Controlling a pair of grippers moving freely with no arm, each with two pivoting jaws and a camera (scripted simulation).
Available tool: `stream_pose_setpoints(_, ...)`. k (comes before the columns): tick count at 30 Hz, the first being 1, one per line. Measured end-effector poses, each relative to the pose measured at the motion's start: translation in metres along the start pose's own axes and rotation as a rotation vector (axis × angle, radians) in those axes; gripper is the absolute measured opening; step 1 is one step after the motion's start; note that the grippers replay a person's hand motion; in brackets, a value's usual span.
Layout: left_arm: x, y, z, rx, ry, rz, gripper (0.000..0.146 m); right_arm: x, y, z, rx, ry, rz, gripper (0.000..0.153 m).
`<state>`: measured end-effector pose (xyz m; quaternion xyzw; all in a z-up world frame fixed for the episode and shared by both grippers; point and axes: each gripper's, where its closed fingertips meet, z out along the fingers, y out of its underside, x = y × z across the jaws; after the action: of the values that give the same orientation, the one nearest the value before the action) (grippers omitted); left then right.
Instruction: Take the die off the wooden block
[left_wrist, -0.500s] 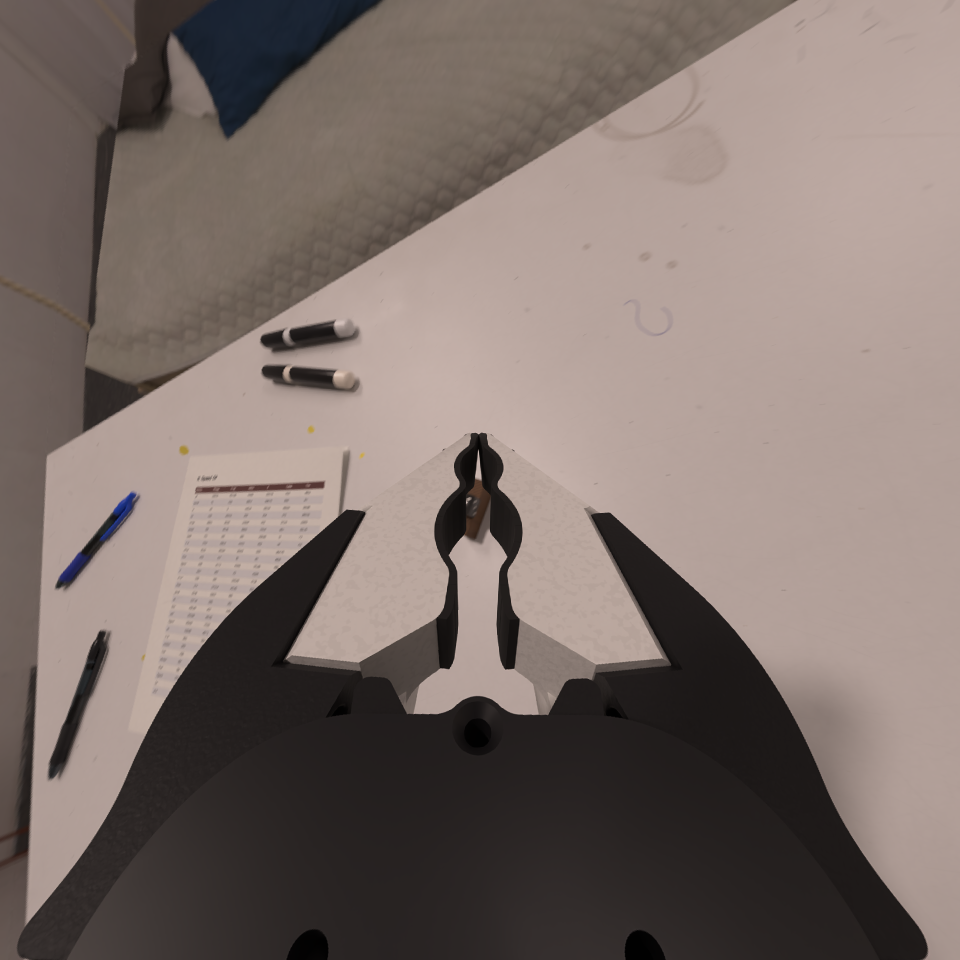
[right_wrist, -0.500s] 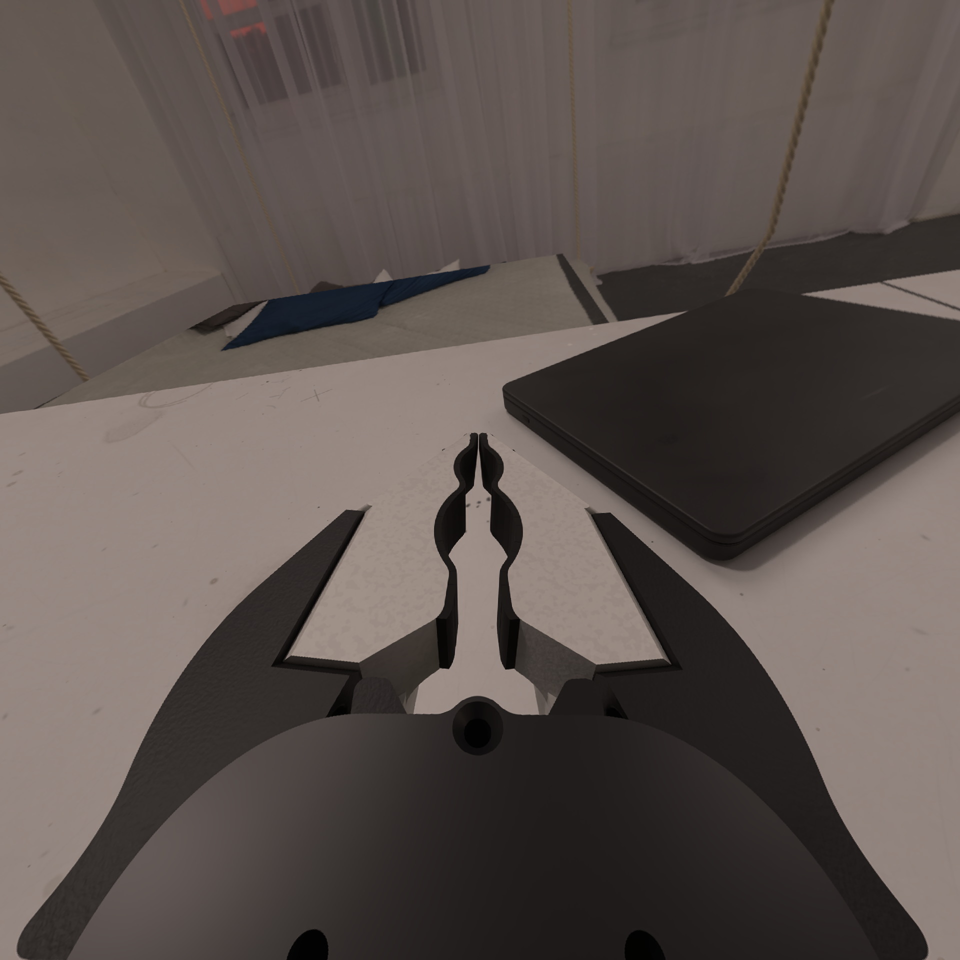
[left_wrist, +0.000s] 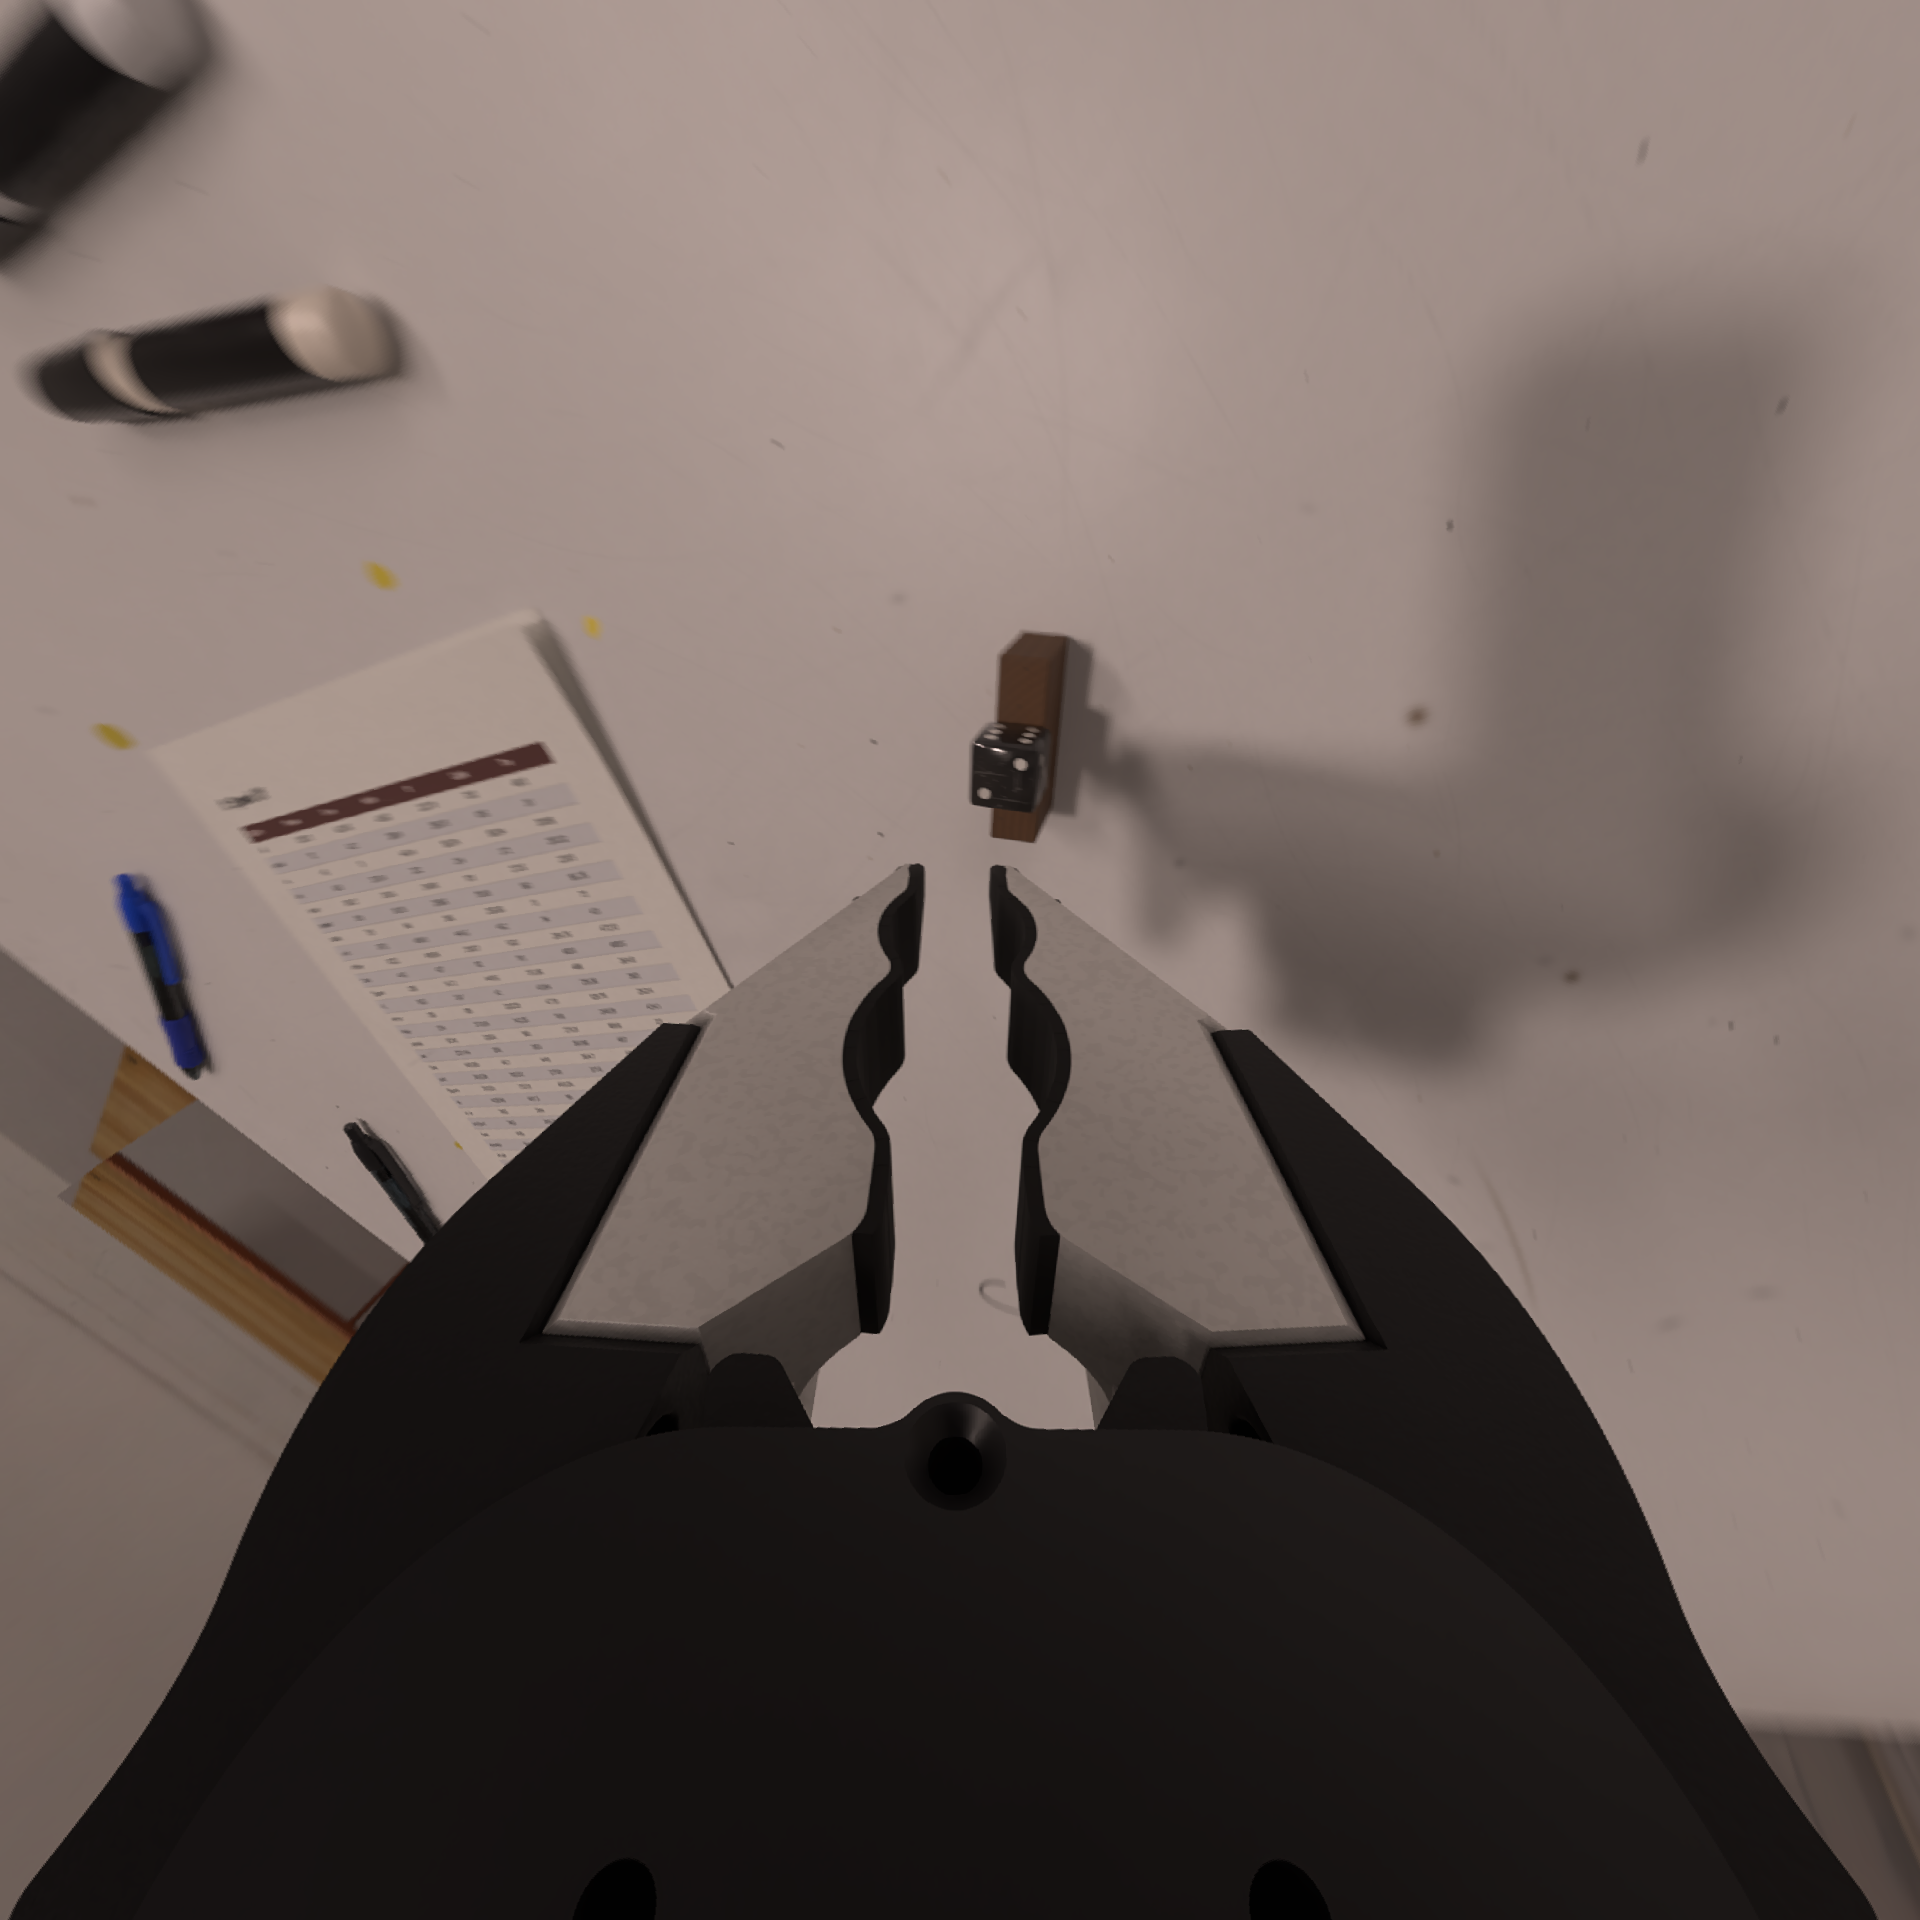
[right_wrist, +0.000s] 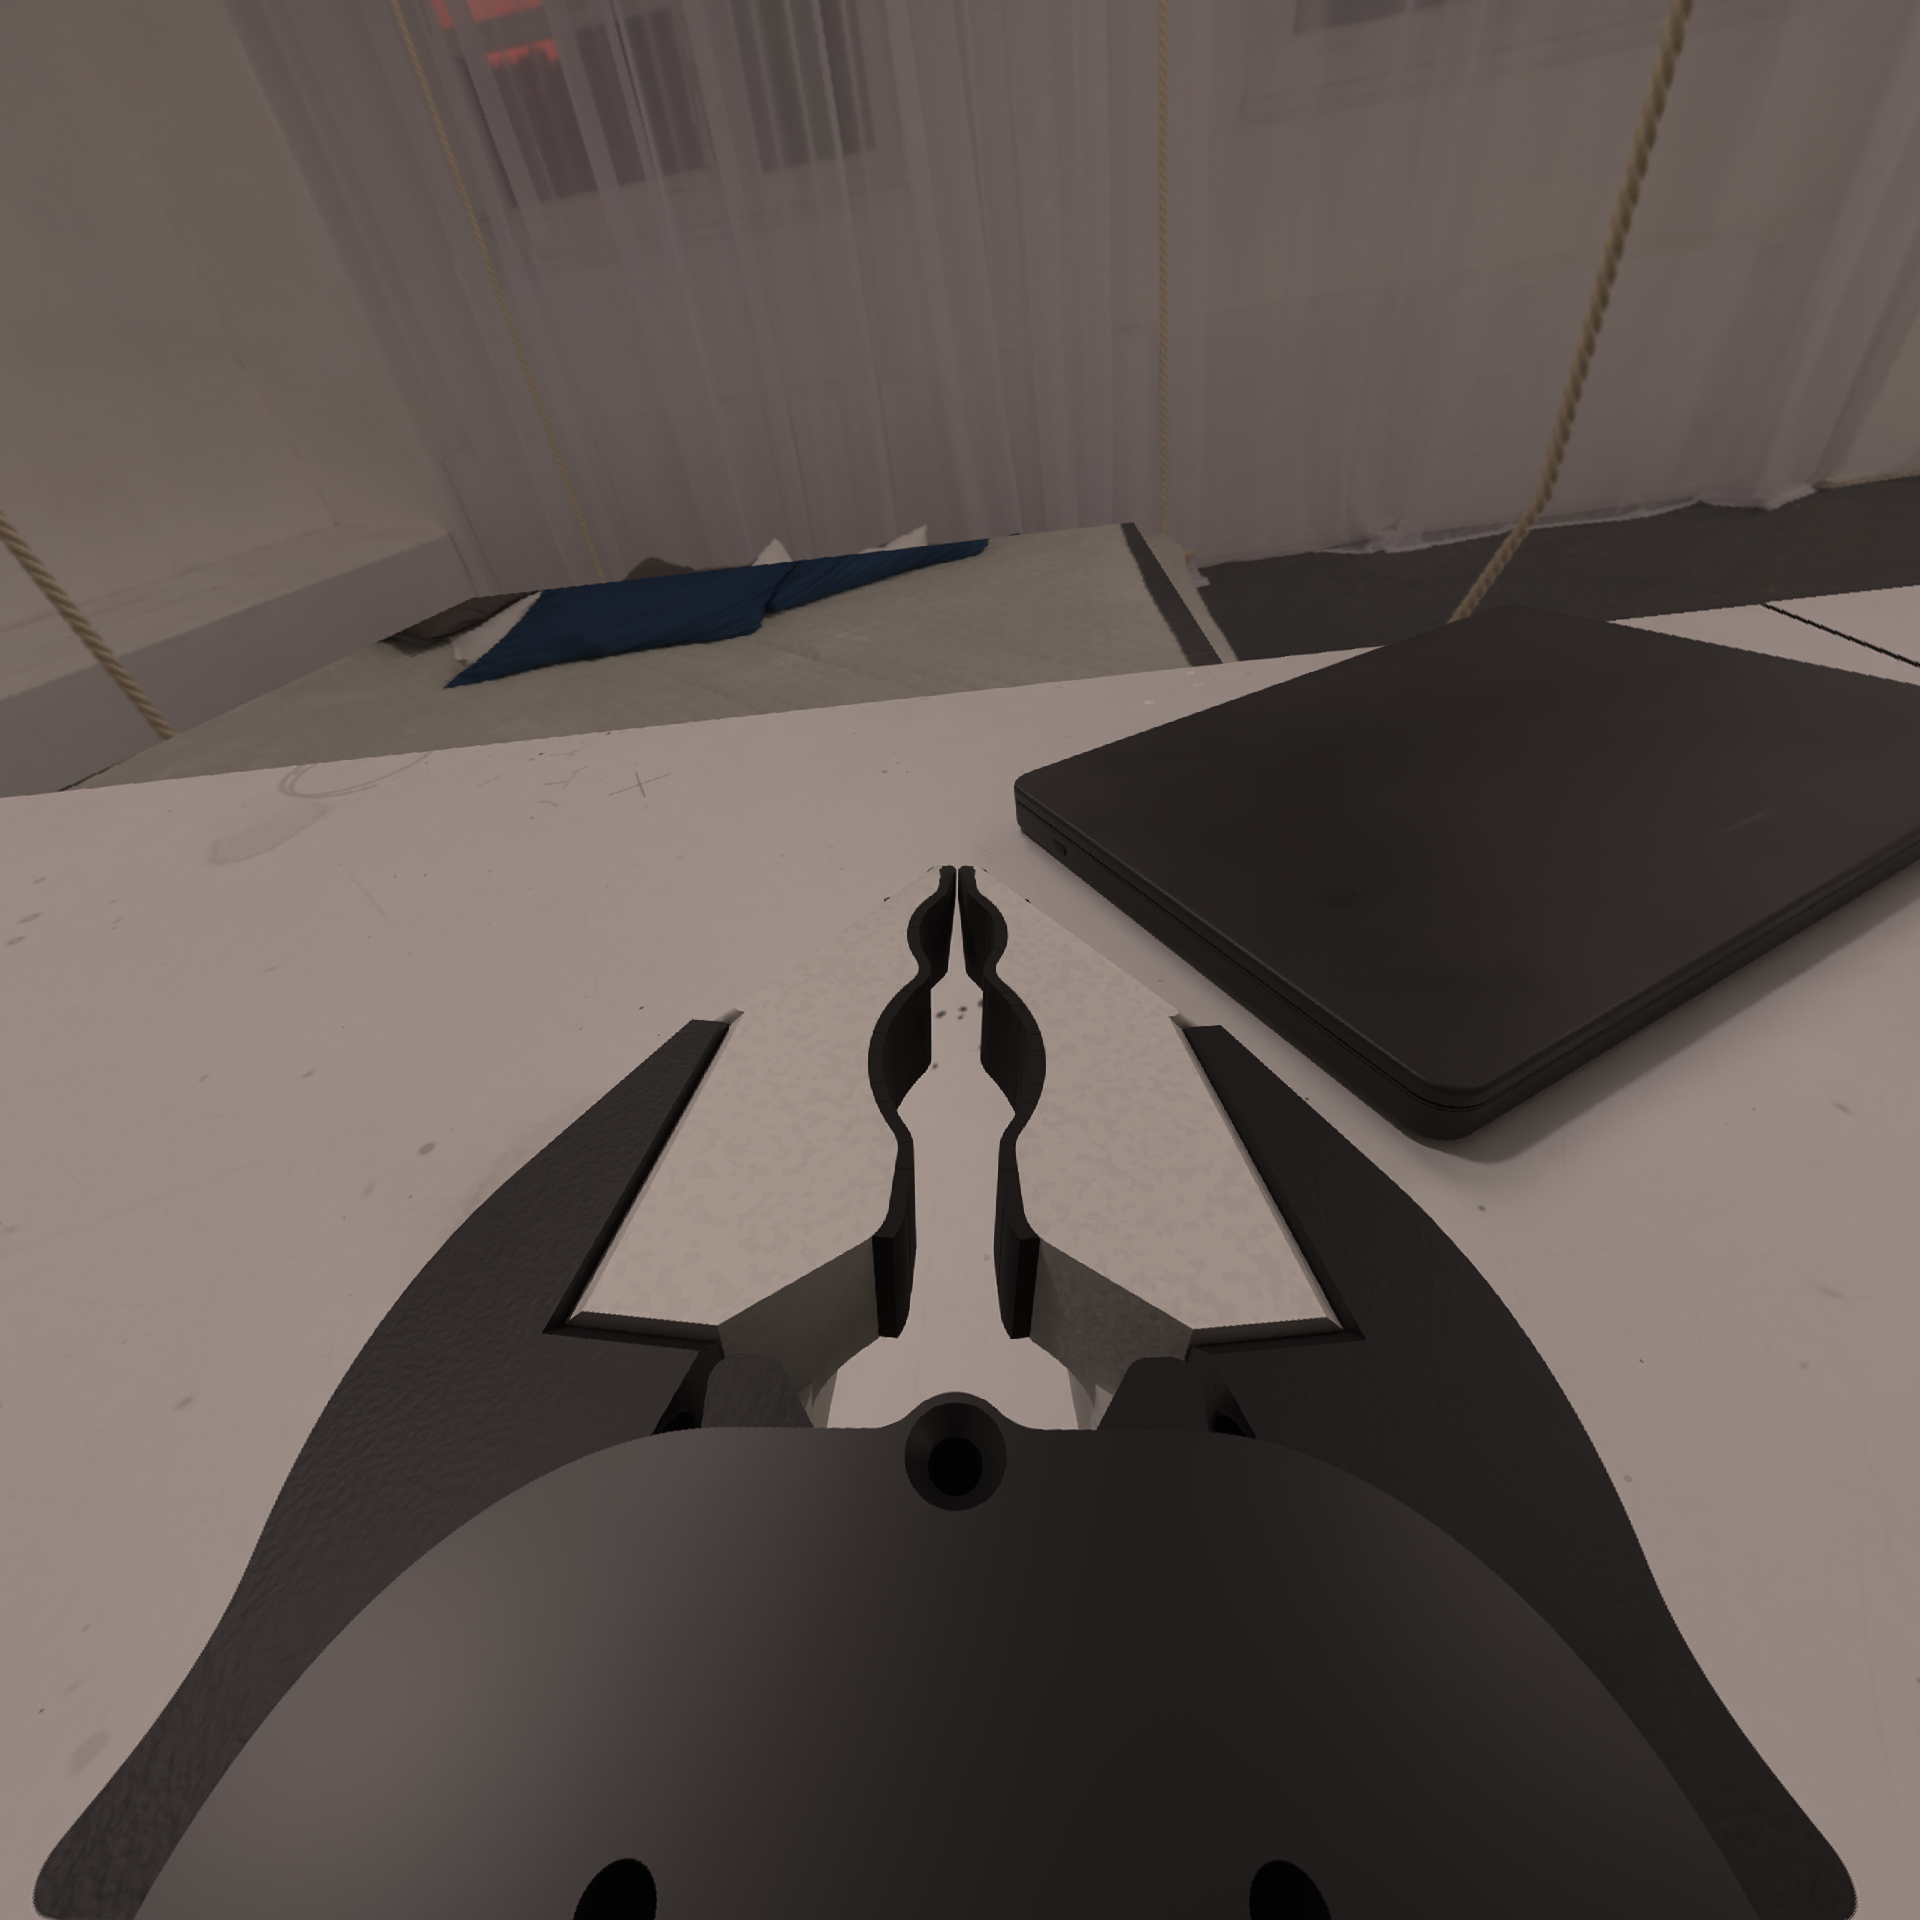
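In the left wrist view a small black die with white pips sits on a narrow brown wooden block lying on the white table. My left gripper is open a little and empty, looking down from above, its tips just short of the block's near end. My right gripper is shut and empty over the table, next to a black laptop. The die and block do not show in the right wrist view.
Left of the block lie a printed sheet, a blue pen, a black pen and two black-and-white markers. A closed black laptop lies right of my right gripper. The table's edge runs at lower left.
My left gripper has opened a little and swung to look down over the block, much closer. The die and block now lie ahead of the tips. The right gripper has barely moved.
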<state>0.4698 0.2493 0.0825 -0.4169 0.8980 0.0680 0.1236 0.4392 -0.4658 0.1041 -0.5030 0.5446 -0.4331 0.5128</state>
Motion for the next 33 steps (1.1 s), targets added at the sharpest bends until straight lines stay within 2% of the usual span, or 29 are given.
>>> stream_pose_setpoints(5, 0.012, 0.009, 0.029, -0.262, 0.112, 0.101, 0.024, 0.000, 0.002, 0.001, -0.008, -0.005, -0.001, 0.000)
stream_pose_setpoints(9, 0.011, 0.010, 0.046, -0.357, 0.134, 0.121, 0.027, 0.000, 0.003, 0.001, -0.013, -0.006, 0.000, 0.000)
stream_pose_setpoints(14, 0.008, 0.009, 0.053, -0.383, 0.171, 0.111, 0.025, 0.000, 0.005, 0.002, -0.020, -0.010, 0.004, 0.000)
stream_pose_setpoints(17, 0.009, 0.009, 0.053, -0.362, 0.216, 0.103, 0.019, -0.001, 0.005, 0.002, -0.024, -0.017, 0.006, 0.000)
stream_pose_setpoints(22, 0.011, 0.006, 0.049, -0.306, 0.258, 0.051, 0.018, -0.002, 0.003, 0.001, -0.016, -0.027, 0.010, 0.000)
stream_pose_setpoints(25, 0.015, 0.004, 0.031, -0.236, 0.241, 0.053, 0.016, -0.004, 0.001, 0.000, -0.008, -0.038, 0.014, 0.000)
stream_pose_setpoints(28, 0.031, -0.011, -0.006, -0.057, 0.217, 0.047, 0.016, -0.006, -0.002, -0.002, 0.006, -0.055, 0.014, 0.000)
stream_pose_setpoints(30, 0.059, -0.029, -0.039, 0.117, 0.237, 0.060, 0.016, -0.009, -0.005, -0.003, 0.015, -0.070, 0.014, 0.000)
stream_pose_setpoints(33, 0.137, -0.062, -0.093, 0.431, 0.400, 0.126, 0.016, -0.015, -0.009, -0.006, 0.033, -0.101, 0.003, 0.000)
